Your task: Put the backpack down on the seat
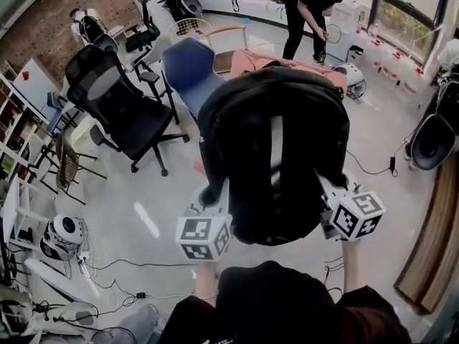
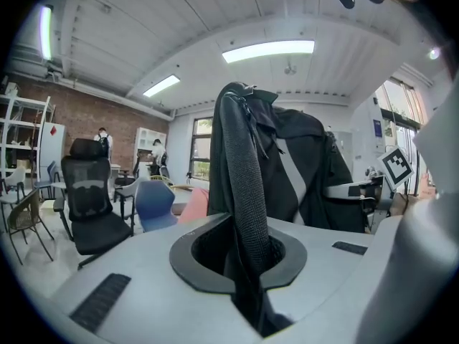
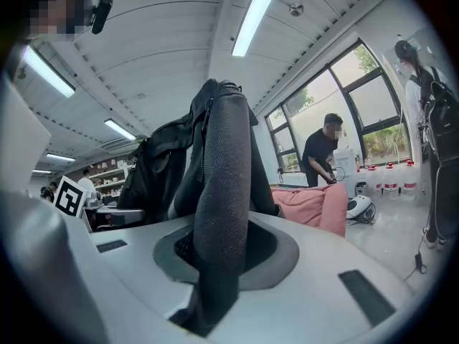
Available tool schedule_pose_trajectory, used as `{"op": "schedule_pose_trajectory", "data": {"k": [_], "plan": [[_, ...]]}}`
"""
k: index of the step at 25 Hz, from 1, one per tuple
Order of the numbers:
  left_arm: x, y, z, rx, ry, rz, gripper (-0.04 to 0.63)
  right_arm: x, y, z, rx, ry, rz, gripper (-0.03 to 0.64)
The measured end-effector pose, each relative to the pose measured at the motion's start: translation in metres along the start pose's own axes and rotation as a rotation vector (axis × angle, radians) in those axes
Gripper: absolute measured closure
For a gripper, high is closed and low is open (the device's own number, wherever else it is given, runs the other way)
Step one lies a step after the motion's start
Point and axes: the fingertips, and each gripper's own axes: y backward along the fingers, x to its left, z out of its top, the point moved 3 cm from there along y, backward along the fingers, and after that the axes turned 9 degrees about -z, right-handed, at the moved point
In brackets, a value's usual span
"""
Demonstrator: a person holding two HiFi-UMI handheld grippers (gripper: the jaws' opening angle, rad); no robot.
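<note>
Left gripper (image 2: 240,267): jaws clamped on the backpack's left strap (image 2: 242,185).
Right gripper (image 3: 215,267): jaws clamped on the right strap (image 3: 224,170).
Backpack (image 1: 272,149): black, held off the floor between the 2 grippers.
Long axis: in the head view it runs from the person straight ahead.
Pink seat (image 1: 247,61): dead ahead, just beyond the pack's far end and partly hidden by it.
Blue chair (image 1: 188,70): ahead-left.
Nearer hand: neither; both sit level.
Writing: no brand legible; only square markers on the 2 cubes.
</note>
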Motion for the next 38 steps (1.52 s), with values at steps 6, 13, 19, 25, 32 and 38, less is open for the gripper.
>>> {"op": "schedule_pose_trajectory", "data": {"k": [6, 13, 19, 25, 32, 38], "plan": [[0.037, -0.041, 0.008, 0.012, -0.001, -0.049, 0.561, -0.006, -0.043, 0.006, 0.0, -0.013, -0.049, 0.552], [0.081, -0.084, 0.016, 0.028, -0.006, -0.107, 0.561, -0.01, -0.094, 0.009, 0.01, -0.023, -0.098, 0.552], [0.106, -0.113, 0.022, 0.034, -0.01, -0.132, 0.561, -0.017, -0.125, 0.012, 0.012, -0.035, -0.12, 0.551], [0.125, -0.146, 0.022, 0.058, 0.009, -0.144, 0.561, -0.031, -0.159, 0.012, 0.047, -0.048, -0.132, 0.551], [0.147, -0.207, 0.027, 0.099, 0.034, -0.145, 0.561, -0.067, -0.215, 0.02, 0.089, -0.067, -0.141, 0.551], [0.162, -0.262, 0.013, 0.168, 0.065, -0.138, 0.561, -0.102, -0.258, 0.004, 0.15, -0.104, -0.147, 0.551]]}}
